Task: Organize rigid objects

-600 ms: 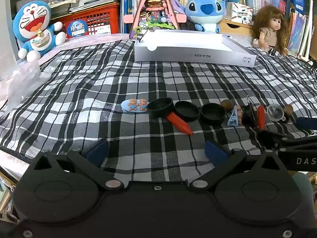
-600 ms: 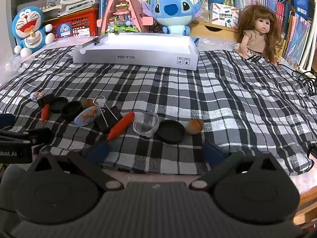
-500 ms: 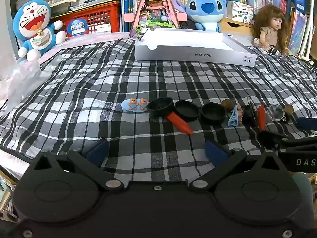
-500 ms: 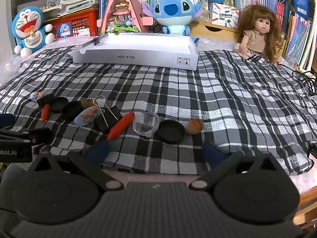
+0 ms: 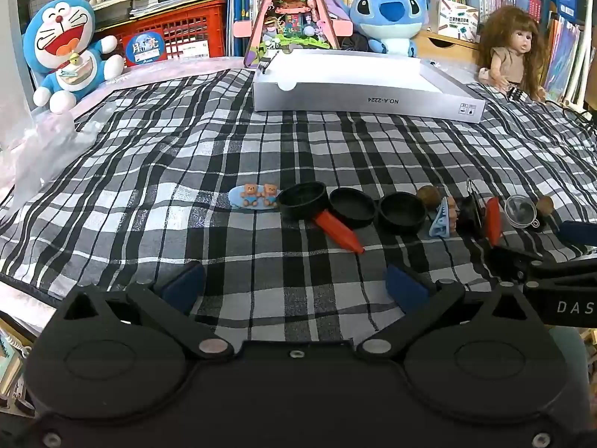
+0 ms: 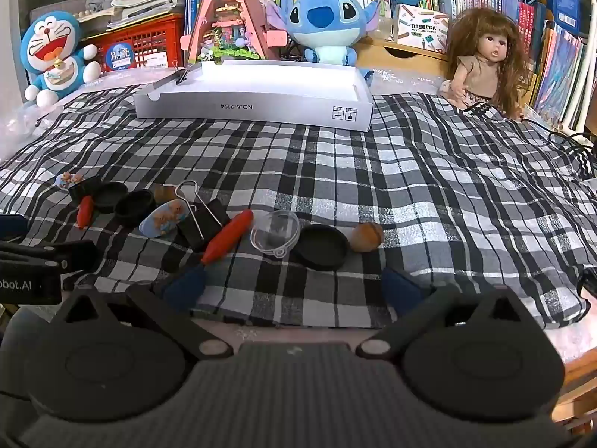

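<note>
A row of small objects lies on the plaid cloth. In the left wrist view I see a blue bear hair clip [image 5: 253, 195], three black round lids [image 5: 352, 207], an orange-red crayon [image 5: 337, 230], a blue clip [image 5: 441, 219] and a brown nut [image 5: 428, 196]. The right wrist view shows a black binder clip [image 6: 203, 220], a second red crayon [image 6: 227, 237], a clear dome [image 6: 276, 232], a black lid [image 6: 322, 247] and a brown nut [image 6: 367, 237]. My left gripper [image 5: 294, 285] and my right gripper [image 6: 293, 285] both stand open over the near cloth, holding nothing.
A shallow white box [image 5: 367, 80] sits at the far side of the cloth, a binder clip on its left rim [image 6: 181, 76]. Behind it are plush toys [image 5: 69, 50], a doll [image 6: 485, 63], a red crate and bookshelves. The cloth's front edge lies just below the grippers.
</note>
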Demonstrator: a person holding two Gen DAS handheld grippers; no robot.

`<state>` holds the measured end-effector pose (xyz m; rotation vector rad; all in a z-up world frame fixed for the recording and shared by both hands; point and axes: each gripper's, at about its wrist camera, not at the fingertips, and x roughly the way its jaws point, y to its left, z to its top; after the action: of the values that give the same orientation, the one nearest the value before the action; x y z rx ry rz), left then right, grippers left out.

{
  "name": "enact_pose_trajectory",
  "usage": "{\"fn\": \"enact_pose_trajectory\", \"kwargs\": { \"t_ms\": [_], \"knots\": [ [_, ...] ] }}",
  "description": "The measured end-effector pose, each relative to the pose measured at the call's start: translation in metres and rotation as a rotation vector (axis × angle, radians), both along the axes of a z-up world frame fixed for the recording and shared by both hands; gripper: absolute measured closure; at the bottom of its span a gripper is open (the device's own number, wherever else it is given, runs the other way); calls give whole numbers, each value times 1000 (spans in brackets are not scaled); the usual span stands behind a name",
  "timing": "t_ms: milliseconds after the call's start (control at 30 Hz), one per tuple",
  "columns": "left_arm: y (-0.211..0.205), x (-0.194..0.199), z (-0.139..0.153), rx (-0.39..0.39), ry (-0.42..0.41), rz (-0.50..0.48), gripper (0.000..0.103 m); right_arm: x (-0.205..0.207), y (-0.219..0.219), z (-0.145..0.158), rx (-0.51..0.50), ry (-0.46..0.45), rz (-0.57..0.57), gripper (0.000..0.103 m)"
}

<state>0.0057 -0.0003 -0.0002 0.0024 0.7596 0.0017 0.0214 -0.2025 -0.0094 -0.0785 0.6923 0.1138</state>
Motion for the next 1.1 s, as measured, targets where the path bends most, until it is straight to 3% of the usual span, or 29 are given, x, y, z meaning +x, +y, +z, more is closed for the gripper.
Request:
{"fn": "enact_pose_trajectory", "kwargs": {
  "t_ms": [1100],
  "knots": [
    [0,0,3,0,2,0,0,0,0,0,-3,1,-2,0]
  ]
}}
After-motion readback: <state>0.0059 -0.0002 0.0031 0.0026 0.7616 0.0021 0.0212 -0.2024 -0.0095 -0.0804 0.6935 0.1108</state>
